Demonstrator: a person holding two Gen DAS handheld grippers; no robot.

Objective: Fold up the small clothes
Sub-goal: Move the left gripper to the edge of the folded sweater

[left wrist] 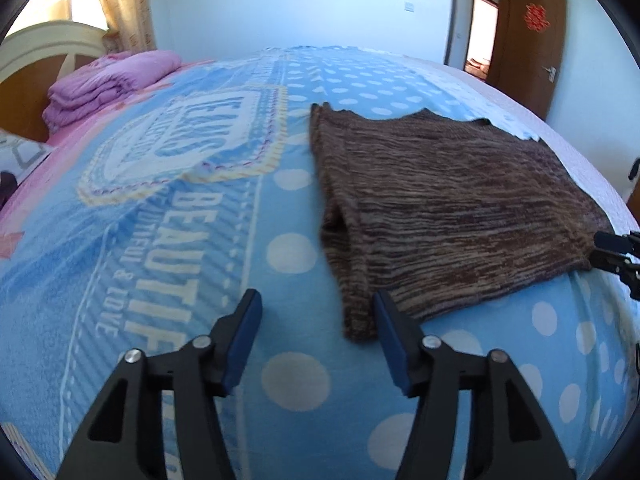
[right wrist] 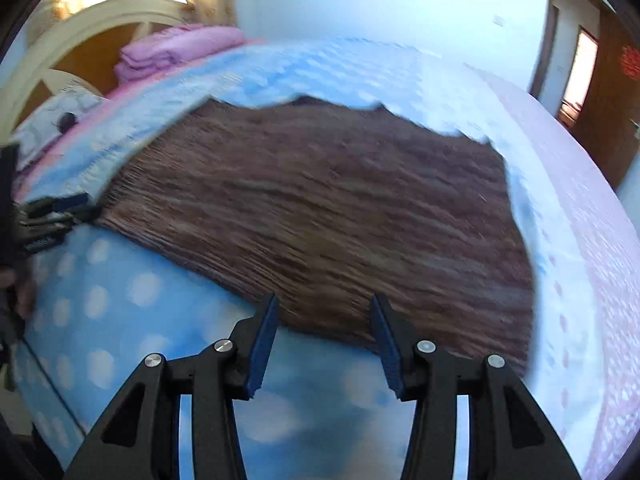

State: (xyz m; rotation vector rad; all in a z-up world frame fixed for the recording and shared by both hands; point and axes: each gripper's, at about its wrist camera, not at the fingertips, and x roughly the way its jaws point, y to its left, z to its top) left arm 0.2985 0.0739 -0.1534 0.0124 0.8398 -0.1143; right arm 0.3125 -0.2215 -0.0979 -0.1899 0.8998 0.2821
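Observation:
A brown striped knit garment [left wrist: 440, 208] lies flat on the blue polka-dot blanket [left wrist: 292, 380], its left side folded over in a narrow strip. My left gripper [left wrist: 316, 300] stands open over the blanket at the garment's near left corner, with nothing between its fingers. The right wrist view is blurred. There the garment [right wrist: 320, 208] fills the middle, and my right gripper [right wrist: 324, 304] is open at its near edge, the hem lying just past the fingertips, not pinched. The right gripper [left wrist: 616, 252] also shows at the garment's right corner, and the left gripper [right wrist: 52, 212] at its left corner.
A folded pink quilt [left wrist: 108, 84] lies by the cream headboard [left wrist: 40, 44] at the far left. A brown door [left wrist: 536, 40] stands open at the back right. A pink sheet [right wrist: 580, 220] covers the bed's right edge beyond the blanket.

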